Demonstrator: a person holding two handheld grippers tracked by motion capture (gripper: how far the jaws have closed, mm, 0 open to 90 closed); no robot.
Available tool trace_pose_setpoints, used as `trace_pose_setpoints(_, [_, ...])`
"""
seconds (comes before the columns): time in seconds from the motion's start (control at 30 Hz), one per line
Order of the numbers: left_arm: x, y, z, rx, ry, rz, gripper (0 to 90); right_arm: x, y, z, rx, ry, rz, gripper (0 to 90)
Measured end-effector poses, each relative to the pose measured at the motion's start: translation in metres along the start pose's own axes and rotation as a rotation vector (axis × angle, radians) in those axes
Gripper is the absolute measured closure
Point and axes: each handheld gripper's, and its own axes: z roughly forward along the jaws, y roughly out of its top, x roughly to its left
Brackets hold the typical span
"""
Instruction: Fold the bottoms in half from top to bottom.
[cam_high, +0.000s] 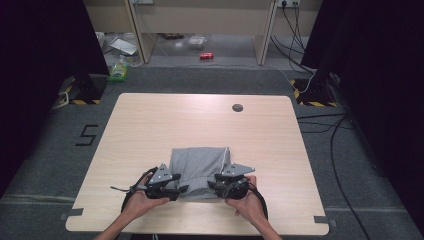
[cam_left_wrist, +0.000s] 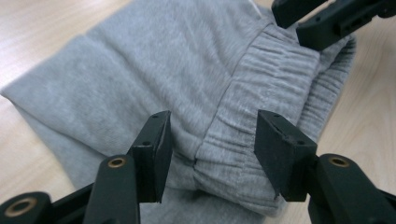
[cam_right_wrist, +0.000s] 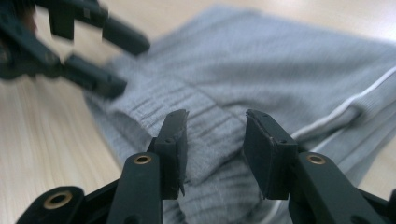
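A folded grey sweat garment (cam_high: 200, 165) with a ribbed elastic waistband (cam_left_wrist: 261, 93) and a thin white stripe (cam_right_wrist: 345, 107) lies on the near middle of the wooden table (cam_high: 200, 120). My left gripper (cam_high: 182, 189) sits at its near left corner. In the left gripper view that gripper (cam_left_wrist: 217, 149) is open, its jaws straddling the waistband without pinching it. My right gripper (cam_high: 212, 184) is at the near right corner. It is also open (cam_right_wrist: 215, 144), with a waistband corner lying loose between the pads. Each gripper view shows the other gripper farther off (cam_left_wrist: 327, 21) (cam_right_wrist: 88, 56).
A small dark round cap (cam_high: 237, 107) sits in the table's far edge. Bare wood surrounds the garment on all sides. Beyond the table are stand bases (cam_high: 85, 87), cables (cam_high: 330, 125) and a red can (cam_high: 206, 55) on the floor.
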Motion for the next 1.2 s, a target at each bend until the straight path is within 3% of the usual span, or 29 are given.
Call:
trace_pose_setpoints(0.17, [0.005, -0.004, 0.002, 0.008, -0.028, -0.058, 45.3, -0.006, -0.008, 0.003, 0.025, 0.026, 0.026, 61.0])
trace_pose_setpoints(0.27, [0.009, -0.006, 0.003, 0.005, -0.047, -0.088, 44.0, -0.004, -0.009, 0.004, 0.038, 0.025, 0.009, 61.0])
trace_pose_setpoints(0.4, [0.009, -0.006, 0.002, 0.003, -0.045, -0.084, 43.9, -0.005, -0.009, 0.004, 0.042, 0.023, 0.02, 58.7])
trace_pose_setpoints(0.5, [0.007, -0.004, 0.001, 0.002, -0.042, -0.071, 43.9, -0.007, -0.005, 0.001, 0.04, 0.016, 0.041, 48.5])
trace_pose_setpoints(0.57, [0.009, -0.002, 0.001, -0.003, -0.062, -0.081, 40.8, -0.009, -0.002, -0.001, 0.016, 0.0, 0.047, 46.2])
trace_pose_setpoints(0.67, [0.012, 0.0, 0.0, -0.021, -0.095, -0.139, 35.3, -0.012, 0.002, -0.006, -0.034, -0.023, 0.062, 42.6])
trace_pose_setpoints(0.93, [0.019, 0.005, -0.002, -0.032, -0.091, -0.16, 32.5, -0.026, 0.003, -0.01, -0.081, -0.099, 0.113, 39.8])
trace_pose_setpoints(1.2, [0.03, 0.009, -0.006, -0.047, -0.063, -0.183, 30.8, -0.037, 0.002, -0.012, -0.083, -0.129, 0.146, 39.1])
